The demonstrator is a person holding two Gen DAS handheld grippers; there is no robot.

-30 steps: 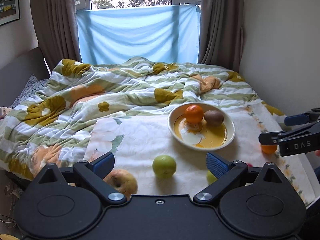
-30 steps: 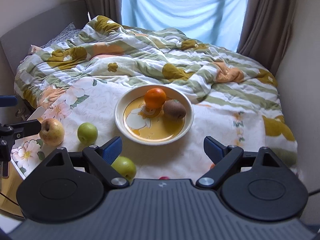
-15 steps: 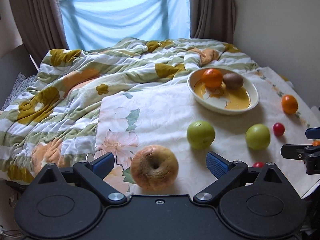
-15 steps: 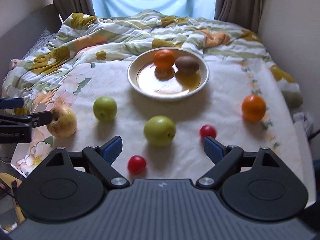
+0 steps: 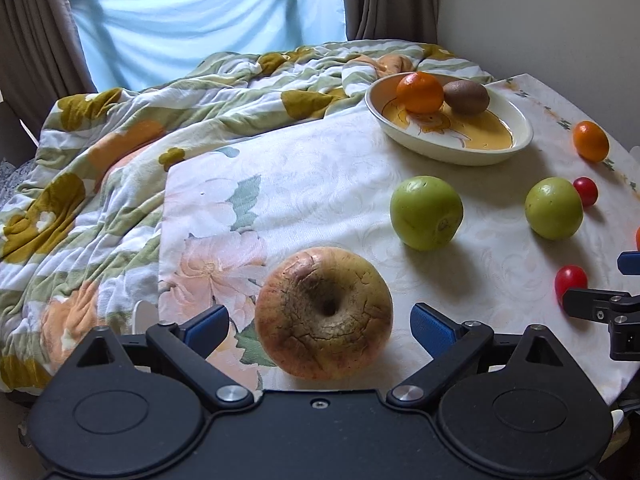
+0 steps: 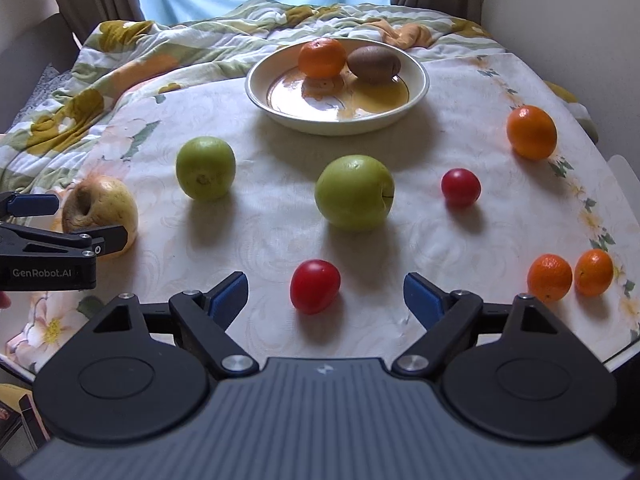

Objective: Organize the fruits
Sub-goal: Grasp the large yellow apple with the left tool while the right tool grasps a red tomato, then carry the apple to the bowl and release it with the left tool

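Note:
A cream bowl [image 6: 416, 92] holds an orange [image 6: 322, 57] and a kiwi [image 6: 373, 64]. On the white floral cloth lie a wrinkled yellow apple [image 5: 324, 334], two green apples [image 6: 206, 174] [image 6: 354, 193], two red tomatoes [image 6: 315, 286] [image 6: 460, 187], and three oranges [image 6: 531, 132] [image 6: 549, 277] [image 6: 593, 272]. My left gripper [image 5: 319, 326] is open with the yellow apple between its fingers, apart from the pads. My right gripper [image 6: 326, 296] is open with the near tomato between its fingers, untouched.
A crumpled floral quilt [image 5: 100, 168] covers the bed behind and left of the cloth. The cloth's right edge [image 6: 624, 240] drops off near a wall. Curtains and a blue sheet [image 5: 208, 20] hang at the back.
Both grippers have come down and forward toward the cloth. The yellow apple now sits between the left fingers, and the near tomato between the right fingers. No fruit has moved.

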